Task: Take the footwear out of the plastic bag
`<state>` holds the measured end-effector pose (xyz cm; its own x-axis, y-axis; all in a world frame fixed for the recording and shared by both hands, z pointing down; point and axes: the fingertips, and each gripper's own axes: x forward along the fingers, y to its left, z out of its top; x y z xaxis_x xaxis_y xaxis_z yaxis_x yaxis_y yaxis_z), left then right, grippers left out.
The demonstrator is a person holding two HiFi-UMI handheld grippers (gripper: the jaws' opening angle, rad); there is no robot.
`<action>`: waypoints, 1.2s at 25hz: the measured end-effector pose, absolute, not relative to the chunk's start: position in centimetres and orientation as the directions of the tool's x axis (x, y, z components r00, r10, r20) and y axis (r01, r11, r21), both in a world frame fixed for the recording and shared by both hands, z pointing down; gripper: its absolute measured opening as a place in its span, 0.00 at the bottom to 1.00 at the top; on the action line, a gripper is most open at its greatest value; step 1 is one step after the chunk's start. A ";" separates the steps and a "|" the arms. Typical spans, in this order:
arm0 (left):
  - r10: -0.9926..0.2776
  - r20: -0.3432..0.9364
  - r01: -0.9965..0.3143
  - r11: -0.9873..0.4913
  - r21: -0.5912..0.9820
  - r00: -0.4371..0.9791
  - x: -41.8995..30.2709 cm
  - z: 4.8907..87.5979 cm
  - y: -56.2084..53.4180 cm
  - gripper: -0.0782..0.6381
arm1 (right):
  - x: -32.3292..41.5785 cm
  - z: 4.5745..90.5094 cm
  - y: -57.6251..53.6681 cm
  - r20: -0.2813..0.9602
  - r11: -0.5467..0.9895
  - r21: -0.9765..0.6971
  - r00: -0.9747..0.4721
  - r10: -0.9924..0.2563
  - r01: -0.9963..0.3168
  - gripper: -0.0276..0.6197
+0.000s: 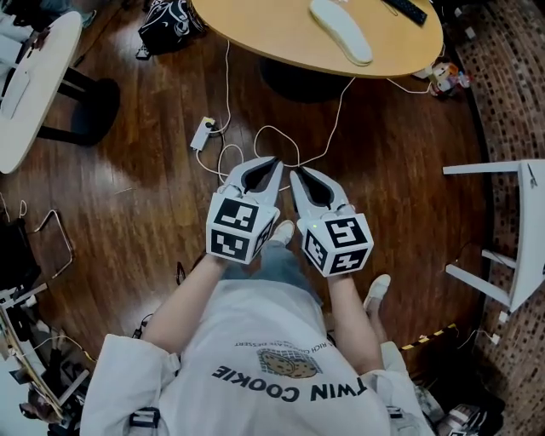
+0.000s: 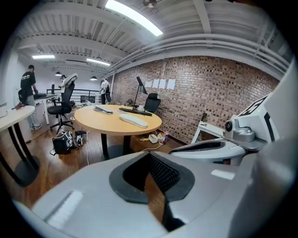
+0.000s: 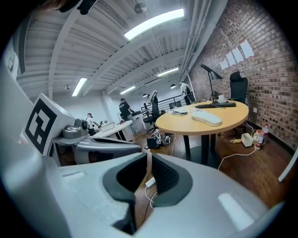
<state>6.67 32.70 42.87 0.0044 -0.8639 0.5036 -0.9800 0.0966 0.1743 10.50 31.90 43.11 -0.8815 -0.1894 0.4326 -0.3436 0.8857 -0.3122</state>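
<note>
A long white piece of footwear [image 1: 341, 30] lies on the round wooden table [image 1: 281, 38] at the far side of the room; whether plastic wraps it I cannot tell. The same footwear [image 2: 133, 120] shows on the tabletop in the left gripper view, and the footwear [image 3: 207, 118] also in the right gripper view. My left gripper [image 1: 274, 162] and right gripper [image 1: 295, 174] are held side by side in front of my chest, well short of the table. Both point at the wooden floor, jaws shut and empty. The left gripper [image 2: 150, 155] and right gripper [image 3: 148, 153] show only floor past their tips.
A white power strip [image 1: 203, 134] with looping cables lies on the floor under the grippers. A black bag [image 1: 170, 24] sits left of the table, a white table [image 1: 34, 77] at far left, a white frame [image 1: 511, 238] at right. People stand far back.
</note>
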 end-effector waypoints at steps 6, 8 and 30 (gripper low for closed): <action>-0.879 0.475 -0.986 0.046 0.158 0.035 5.2 41.7 36.5 0.11 | 8.3 41.9 35.9 0.420 0.876 -0.277 -0.869 -0.260 -0.396 0.09; -0.885 0.463 -0.989 0.020 0.148 0.051 4.7 41.2 37.7 0.11 | 7.7 41.5 37.1 0.414 0.865 -0.267 -0.861 -0.295 -0.425 0.09; -0.898 0.412 -0.984 -0.101 0.149 0.154 2.1 37.9 53.7 0.11 | 4.8 37.8 52.5 0.385 0.813 -0.142 -0.788 -0.480 -0.565 0.05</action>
